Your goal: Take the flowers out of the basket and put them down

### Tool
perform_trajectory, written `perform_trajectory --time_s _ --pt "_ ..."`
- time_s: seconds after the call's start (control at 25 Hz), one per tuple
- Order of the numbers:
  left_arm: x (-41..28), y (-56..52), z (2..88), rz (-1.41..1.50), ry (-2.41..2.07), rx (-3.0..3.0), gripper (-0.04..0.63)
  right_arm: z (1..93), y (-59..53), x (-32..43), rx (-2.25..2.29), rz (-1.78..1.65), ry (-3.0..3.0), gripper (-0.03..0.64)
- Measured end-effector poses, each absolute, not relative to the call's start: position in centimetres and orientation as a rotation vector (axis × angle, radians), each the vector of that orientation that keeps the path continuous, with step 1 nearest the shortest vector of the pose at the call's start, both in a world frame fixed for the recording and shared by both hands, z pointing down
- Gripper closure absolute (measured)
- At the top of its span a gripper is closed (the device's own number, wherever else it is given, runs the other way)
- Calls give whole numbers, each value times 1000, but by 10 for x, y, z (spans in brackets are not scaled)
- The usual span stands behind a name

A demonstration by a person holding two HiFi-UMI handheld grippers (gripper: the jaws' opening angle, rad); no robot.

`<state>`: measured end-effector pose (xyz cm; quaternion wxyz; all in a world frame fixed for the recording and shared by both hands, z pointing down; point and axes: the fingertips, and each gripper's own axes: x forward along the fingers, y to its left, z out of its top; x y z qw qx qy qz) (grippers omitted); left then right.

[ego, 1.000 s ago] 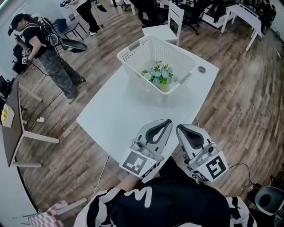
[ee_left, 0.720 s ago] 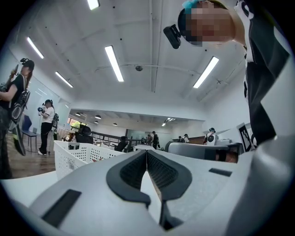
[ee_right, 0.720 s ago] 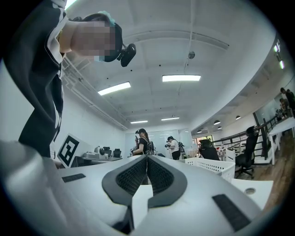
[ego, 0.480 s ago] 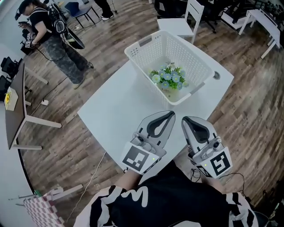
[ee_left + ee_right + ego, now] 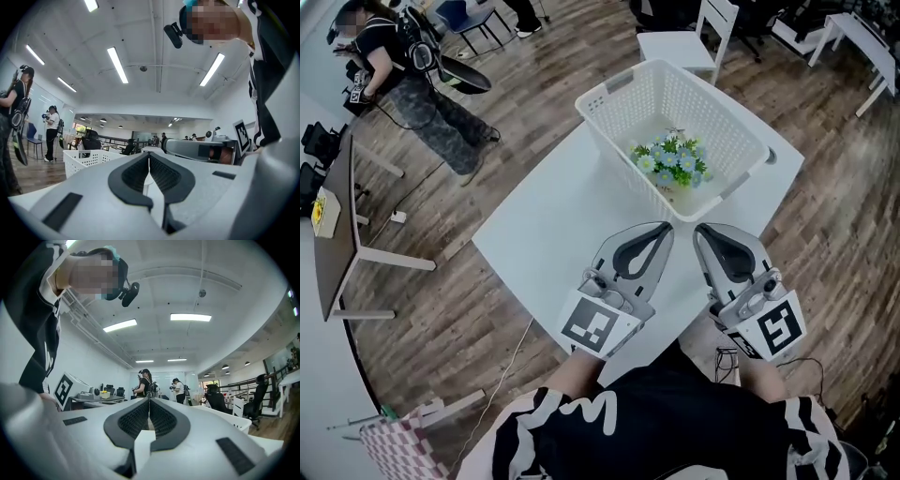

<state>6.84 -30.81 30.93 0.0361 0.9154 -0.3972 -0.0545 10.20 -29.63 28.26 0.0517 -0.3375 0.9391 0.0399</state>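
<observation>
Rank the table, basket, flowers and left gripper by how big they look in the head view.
1. table
2. basket
3. left gripper, though it sits nearest the camera, which inflates it
4. flowers

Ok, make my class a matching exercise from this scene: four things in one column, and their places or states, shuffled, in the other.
Things
1. flowers
2. basket
3. right gripper
4. chair

Places or states
A. beyond the table's far end
B. shut, holding nothing
C. inside the basket
D. standing on the table

Pairs: 1-C, 2-D, 3-B, 4-A
</observation>
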Motion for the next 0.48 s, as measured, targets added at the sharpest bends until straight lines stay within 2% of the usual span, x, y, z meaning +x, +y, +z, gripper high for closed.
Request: perform_trajectory --time_s 0.28,0.48 --pt "64 -313 311 -163 -1191 2822 592 282 -319 96 -977 134 2969 600" --pt "55 -314 312 -167 -1216 2796 592 275 -346 86 -750 82 3119 598"
